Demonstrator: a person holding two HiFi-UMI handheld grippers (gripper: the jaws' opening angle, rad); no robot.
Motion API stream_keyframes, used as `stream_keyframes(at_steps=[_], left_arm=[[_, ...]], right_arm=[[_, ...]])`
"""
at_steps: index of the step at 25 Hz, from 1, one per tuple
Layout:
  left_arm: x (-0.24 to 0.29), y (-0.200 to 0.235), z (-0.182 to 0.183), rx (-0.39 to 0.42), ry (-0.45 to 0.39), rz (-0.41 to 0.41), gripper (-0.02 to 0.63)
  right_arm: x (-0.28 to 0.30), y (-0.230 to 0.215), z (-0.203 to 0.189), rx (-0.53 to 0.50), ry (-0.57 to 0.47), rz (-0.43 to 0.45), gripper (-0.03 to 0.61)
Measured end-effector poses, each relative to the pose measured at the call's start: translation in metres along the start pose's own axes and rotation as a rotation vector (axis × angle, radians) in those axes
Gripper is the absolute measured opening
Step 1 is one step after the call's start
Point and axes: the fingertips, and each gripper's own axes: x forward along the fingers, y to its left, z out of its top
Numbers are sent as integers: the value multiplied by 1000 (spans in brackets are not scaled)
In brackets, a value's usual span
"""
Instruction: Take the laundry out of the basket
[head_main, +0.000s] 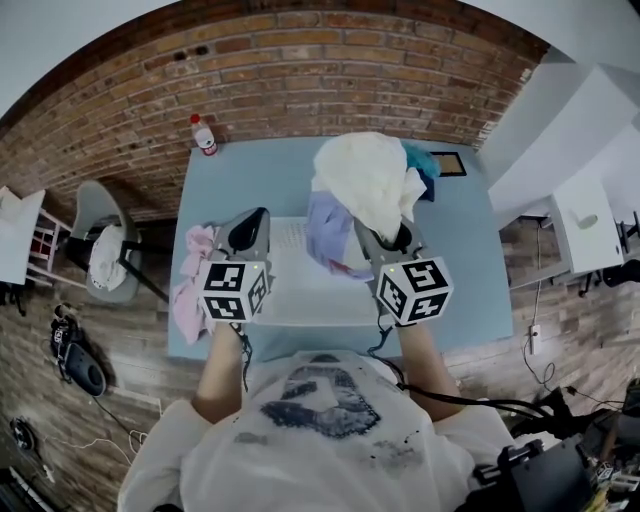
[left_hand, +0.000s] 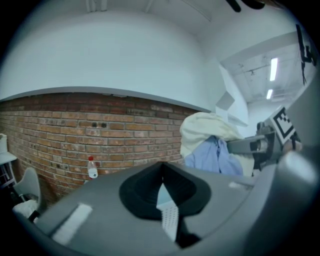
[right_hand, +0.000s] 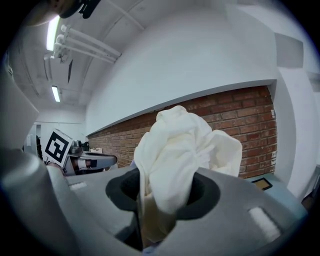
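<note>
Cream garment (right_hand: 175, 150) before brick wall (right_hand: 252, 125)

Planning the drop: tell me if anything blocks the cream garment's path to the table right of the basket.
Nothing visible does. The right gripper holds the cream garment above the basket; the blue table to its right is bare. A lavender garment hangs against it and may drag along.
</note>
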Motion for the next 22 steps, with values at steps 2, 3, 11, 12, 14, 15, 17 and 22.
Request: stream_keyframes(at_steps=[2,3,11,12,14,15,17,22], left_arm=[[2,-1,0,-2,0,-2,-11],[2,-1,0,-2,0,-3,-11],[6,-1,-2,-4,10,-9,-11],[6,0,-3,-5,12,-9,-11],[5,0,-4,-6,14,-10,-11],[5,0,-4,-6,15,-11,-11],[5,0,-5,-7,16,-12,-11],[9,-1,-4,-9,20,-14,-11]], right_arm=[[0,-2,0,3,3,-2,148],[0,-3,-1,3,5,-4,149],[2,-7,-2,8,12,-11,148],[2,-6,-2,8,12,-12,149],[2,-5,-2,7,12,-11,147],[2,-5,-2,6,13,-11,148],[2,-5,-2,5,14,-10,148],[3,-7,-1,5,15,-8,148]])
